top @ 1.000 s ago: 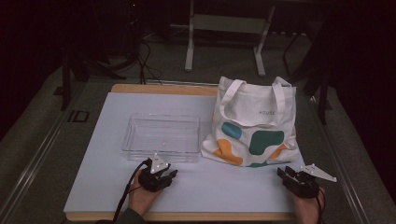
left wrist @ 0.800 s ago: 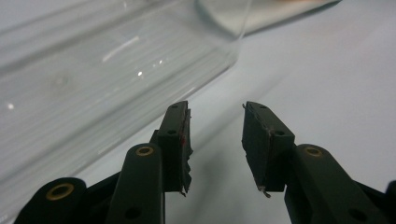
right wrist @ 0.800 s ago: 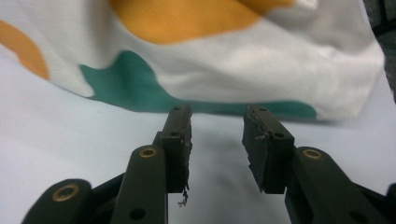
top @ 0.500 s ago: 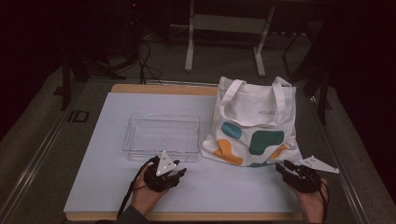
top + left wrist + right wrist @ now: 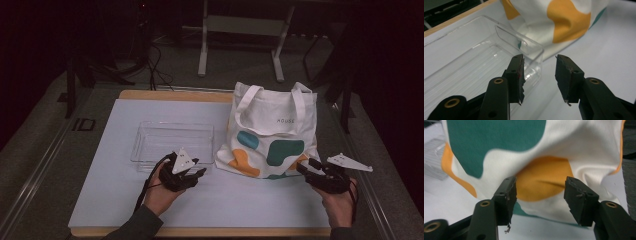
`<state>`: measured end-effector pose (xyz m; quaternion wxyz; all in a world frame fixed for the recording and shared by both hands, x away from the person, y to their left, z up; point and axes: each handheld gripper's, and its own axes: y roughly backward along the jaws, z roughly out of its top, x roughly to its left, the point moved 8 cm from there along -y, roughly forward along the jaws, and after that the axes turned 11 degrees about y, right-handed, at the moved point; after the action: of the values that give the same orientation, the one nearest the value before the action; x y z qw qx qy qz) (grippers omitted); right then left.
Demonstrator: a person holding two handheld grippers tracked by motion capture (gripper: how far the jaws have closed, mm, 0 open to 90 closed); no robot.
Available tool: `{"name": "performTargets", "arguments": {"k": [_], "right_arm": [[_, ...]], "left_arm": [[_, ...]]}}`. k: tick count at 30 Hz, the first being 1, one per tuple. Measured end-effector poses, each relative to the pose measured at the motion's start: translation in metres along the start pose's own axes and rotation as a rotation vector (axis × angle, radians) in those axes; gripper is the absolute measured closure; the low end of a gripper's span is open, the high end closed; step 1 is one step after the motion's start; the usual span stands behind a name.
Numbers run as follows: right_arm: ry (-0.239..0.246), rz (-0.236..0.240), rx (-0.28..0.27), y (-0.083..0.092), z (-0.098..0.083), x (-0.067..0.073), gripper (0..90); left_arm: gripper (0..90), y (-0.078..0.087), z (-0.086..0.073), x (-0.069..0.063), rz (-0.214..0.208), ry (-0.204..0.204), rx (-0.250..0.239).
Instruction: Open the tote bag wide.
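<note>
A: Step? Approach judged; R gripper (image 5: 537, 195) jaws spread, just been opening, nothing pinched; tote bag (image 5: 544, 157) faced ahead.
B: L gripper (image 5: 539, 75) spread, empty; clear tray (image 5: 474, 57) ahead-left. Fabric to be pinched next.

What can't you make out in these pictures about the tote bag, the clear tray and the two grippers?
- Tote bag: its contents, hidden by the cloth in the high view; the small print is too small to read.
- Clear tray: cut off by the left gripper view's edge.
- Right gripper: the bag's top is cut off by the frame.

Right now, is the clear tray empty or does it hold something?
Empty: through the clear plastic tray only the white table sheet shows, in the high and left gripper views.
</note>
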<state>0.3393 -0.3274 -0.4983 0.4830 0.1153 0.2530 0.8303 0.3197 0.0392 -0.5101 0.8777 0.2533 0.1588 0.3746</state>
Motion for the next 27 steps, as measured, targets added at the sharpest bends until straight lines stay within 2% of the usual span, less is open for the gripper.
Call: {"name": "performTargets", "arguments": {"k": [2,5,9,11,17,20,21,24,27], "right_arm": [[0.002,0.004,-0.001,0.000,0.003,0.000,40.9],[0.015,0.012,-0.004,0.001,0.010,-0.002,38.6],[0.019,0.000,-0.008,0.002,0.019,-0.011,37.0],[0.017,-0.003,-0.022,0.002,0.025,-0.016,37.0],[0.023,-0.019,-0.015,-0.001,0.033,-0.028,37.0],[0.032,0.001,-0.024,-0.003,0.038,-0.033,37.6],[0.047,0.027,-0.043,-0.003,0.042,-0.036,42.2],[0.059,0.030,-0.045,-0.004,0.044,-0.039,42.4],[0.058,0.053,-0.045,-0.007,0.046,-0.043,43.7]], "left_arm": [[58.6,0.000,0.005,0.003,-0.006,0.016,-0.008],[58.5,-0.001,0.012,0.005,-0.009,0.017,-0.012],[56.3,-0.003,0.019,0.007,-0.018,-0.001,-0.009],[56.1,-0.005,0.022,0.008,-0.032,0.005,-0.014],[56.1,-0.009,0.035,0.015,-0.034,-0.001,-0.014],[55.8,-0.010,0.041,0.018,-0.032,-0.003,-0.015],[55.9,-0.011,0.043,0.019,-0.034,-0.001,-0.023],[55.9,-0.014,0.046,0.022,-0.039,0.010,-0.020],[55.9,-0.016,0.050,0.022,-0.042,0.012,-0.019]]}}
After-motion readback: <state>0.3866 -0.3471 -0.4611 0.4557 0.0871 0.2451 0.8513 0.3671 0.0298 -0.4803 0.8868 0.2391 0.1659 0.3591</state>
